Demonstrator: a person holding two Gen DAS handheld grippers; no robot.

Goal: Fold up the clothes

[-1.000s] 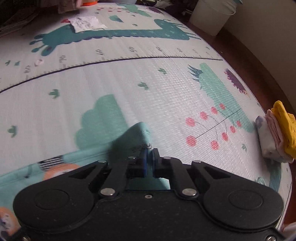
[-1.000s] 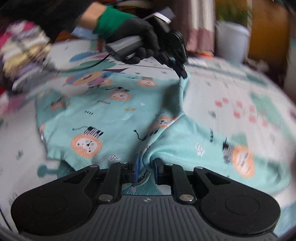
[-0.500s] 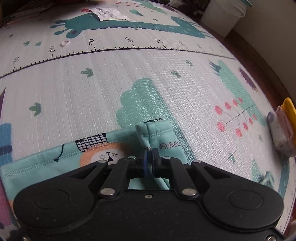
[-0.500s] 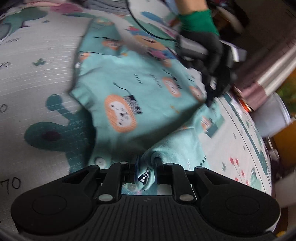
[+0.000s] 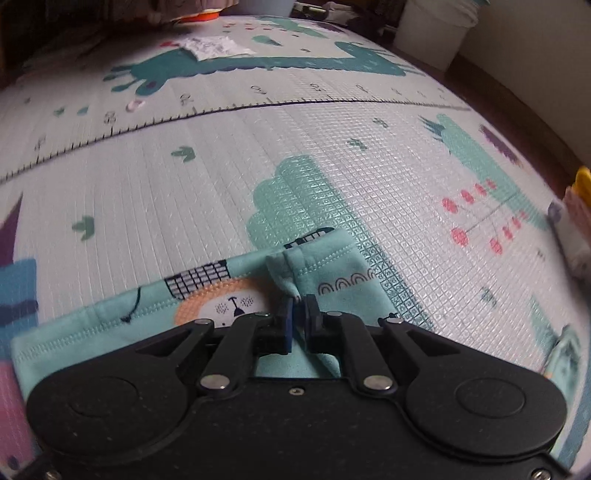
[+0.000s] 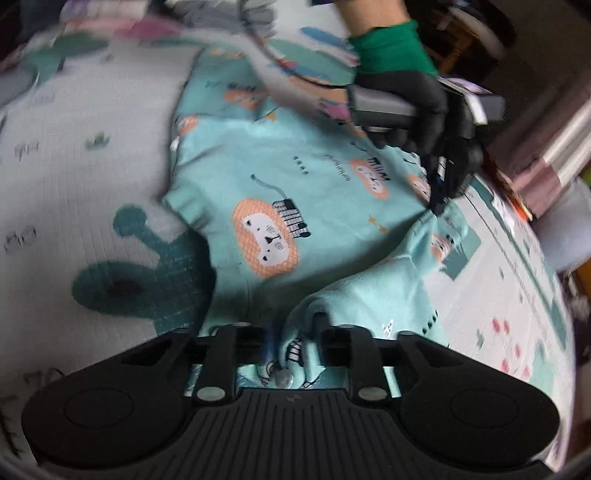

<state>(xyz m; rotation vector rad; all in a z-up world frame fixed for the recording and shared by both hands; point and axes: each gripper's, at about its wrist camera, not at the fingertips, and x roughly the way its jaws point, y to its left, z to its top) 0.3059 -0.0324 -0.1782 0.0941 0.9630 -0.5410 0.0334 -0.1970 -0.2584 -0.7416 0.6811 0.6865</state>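
A teal child's garment with orange lion prints (image 6: 295,206) lies spread on the play mat (image 5: 258,155). My left gripper (image 5: 299,317) is shut on a hemmed corner of the garment (image 5: 317,266), low at the mat. It also shows in the right wrist view (image 6: 439,199), held by a black-gloved hand. My right gripper (image 6: 291,343) has its jaws slightly apart with a bunched fold of the garment between them.
A stack of folded clothes (image 5: 576,229) with a yellow piece on top sits at the mat's right edge. A white paper (image 5: 210,46) lies far back. A white bucket (image 5: 436,29) stands off the mat at the back right.
Both grippers brought the garment down onto the mat. The left gripper's corner now rests flat on the mat. The right gripper's jaws have widened around the fold.
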